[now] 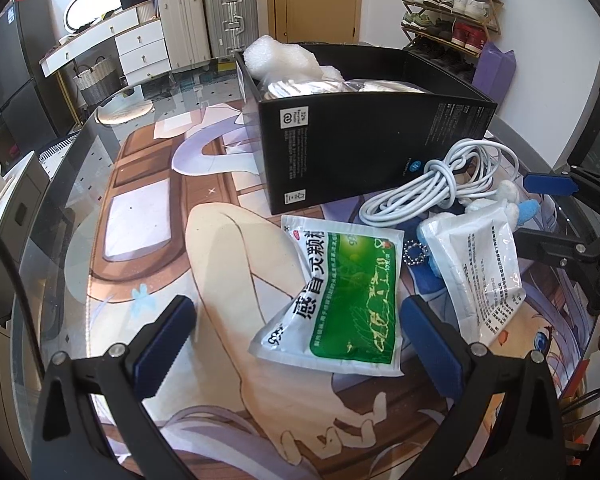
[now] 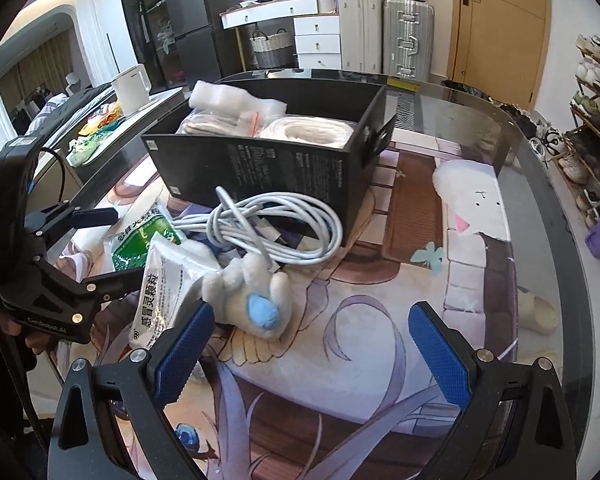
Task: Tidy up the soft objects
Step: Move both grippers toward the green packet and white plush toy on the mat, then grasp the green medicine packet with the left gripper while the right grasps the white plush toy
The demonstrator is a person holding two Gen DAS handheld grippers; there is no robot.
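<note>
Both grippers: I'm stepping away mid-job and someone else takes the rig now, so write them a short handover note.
Left gripper: open, empty, its fingers either side of the near end of the green medicine sachet.
Right gripper: open, empty, just short of the plush toy.
Black box: already holds white foam wrap, a zip bag and a pale coil.
On the table mat, in front of the box: green sachet, white sachet, plush toy, bundled white cable.
Left to do: these four likely go into the box; the green sachet looks like the next pick.
</note>
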